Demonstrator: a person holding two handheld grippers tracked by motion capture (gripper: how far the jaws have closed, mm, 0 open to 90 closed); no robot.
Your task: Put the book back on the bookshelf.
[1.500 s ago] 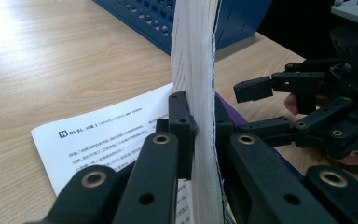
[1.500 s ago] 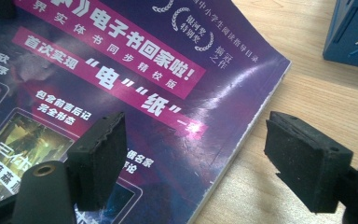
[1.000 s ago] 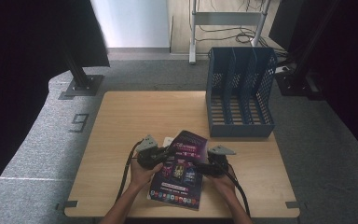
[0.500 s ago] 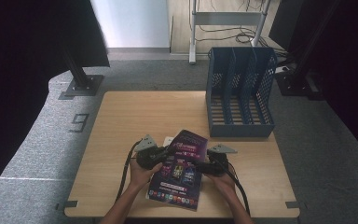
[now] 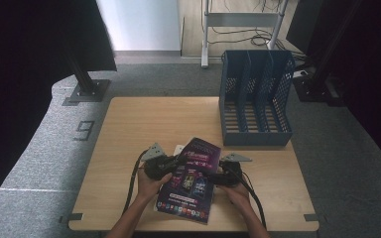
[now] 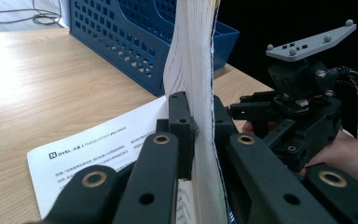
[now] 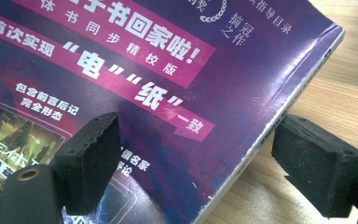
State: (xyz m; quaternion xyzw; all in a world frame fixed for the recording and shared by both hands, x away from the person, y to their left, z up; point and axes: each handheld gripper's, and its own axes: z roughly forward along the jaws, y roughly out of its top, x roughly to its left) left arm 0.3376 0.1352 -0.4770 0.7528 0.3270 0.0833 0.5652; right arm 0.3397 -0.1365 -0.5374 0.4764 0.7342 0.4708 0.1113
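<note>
soft daylight, dark edges, blurred foreground

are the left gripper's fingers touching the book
Touching. In the left gripper view the left gripper has its fingers pressed on either side of the book, clamping its white page edge with no gap.

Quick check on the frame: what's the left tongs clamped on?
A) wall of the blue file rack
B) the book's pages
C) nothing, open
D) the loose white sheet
B: in the left gripper view the left tongs have both pads pressed on the white page block of the book, which stands up between them; the blue file rack sits behind, and the white sheet lies flat on the table.
</note>
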